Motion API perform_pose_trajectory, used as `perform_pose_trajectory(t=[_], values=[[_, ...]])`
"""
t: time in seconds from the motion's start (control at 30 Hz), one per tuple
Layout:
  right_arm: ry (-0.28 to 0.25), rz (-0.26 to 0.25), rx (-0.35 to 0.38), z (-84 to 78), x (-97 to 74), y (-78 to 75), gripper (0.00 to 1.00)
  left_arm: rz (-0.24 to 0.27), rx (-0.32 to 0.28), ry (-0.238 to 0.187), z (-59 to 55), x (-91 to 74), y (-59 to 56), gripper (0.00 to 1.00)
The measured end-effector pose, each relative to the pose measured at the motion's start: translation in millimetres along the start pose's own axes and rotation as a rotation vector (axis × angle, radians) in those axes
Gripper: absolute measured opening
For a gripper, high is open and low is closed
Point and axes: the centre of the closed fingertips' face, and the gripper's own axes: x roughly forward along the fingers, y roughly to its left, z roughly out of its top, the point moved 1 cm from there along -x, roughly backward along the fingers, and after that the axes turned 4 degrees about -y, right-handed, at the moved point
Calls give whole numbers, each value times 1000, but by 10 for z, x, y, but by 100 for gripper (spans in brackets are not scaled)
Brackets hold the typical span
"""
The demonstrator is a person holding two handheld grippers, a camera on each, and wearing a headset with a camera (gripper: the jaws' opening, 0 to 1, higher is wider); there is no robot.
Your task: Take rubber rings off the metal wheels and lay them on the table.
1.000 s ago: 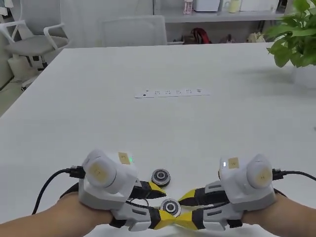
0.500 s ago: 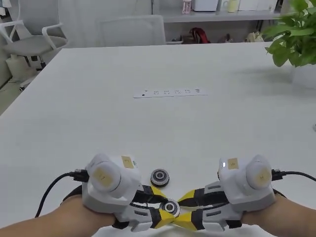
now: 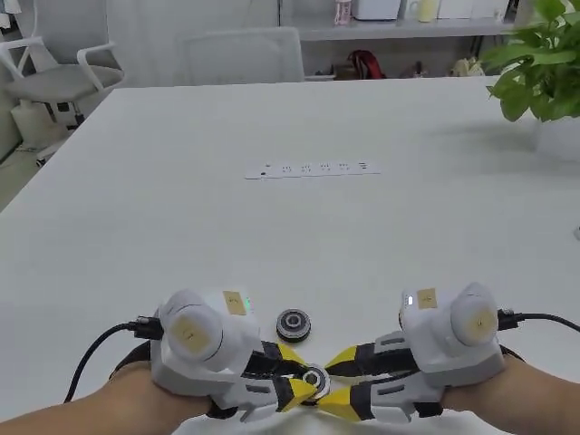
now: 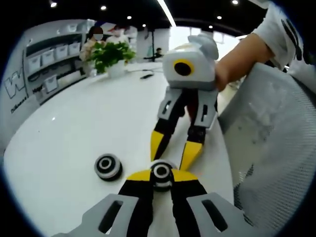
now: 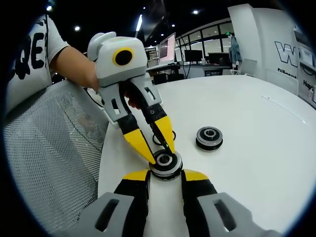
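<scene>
Wheel, with a dark ring around its rim, sat pinched between both pairs of jaws. The left gripper clamped it from one side and the right gripper from the opposite side. A second wheel lay on the table just beyond the jaw tips, untouched.

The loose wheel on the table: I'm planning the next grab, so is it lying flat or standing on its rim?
Lying flat: the loose wheel rests on the table, hub facing up.

White-bodied left tool and right tool carry yellow-tipped black jaws
</scene>
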Motion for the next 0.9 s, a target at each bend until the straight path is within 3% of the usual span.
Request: perform_pose_trajectory(t=[0.33,0.9], values=[[-1,-8,-17,14,54,8,25,15,1,-4,-7,-15,3,13],[4,-15,-4,-17,-8,-10,19,24,-1,-11,-17,-28,20,13]])
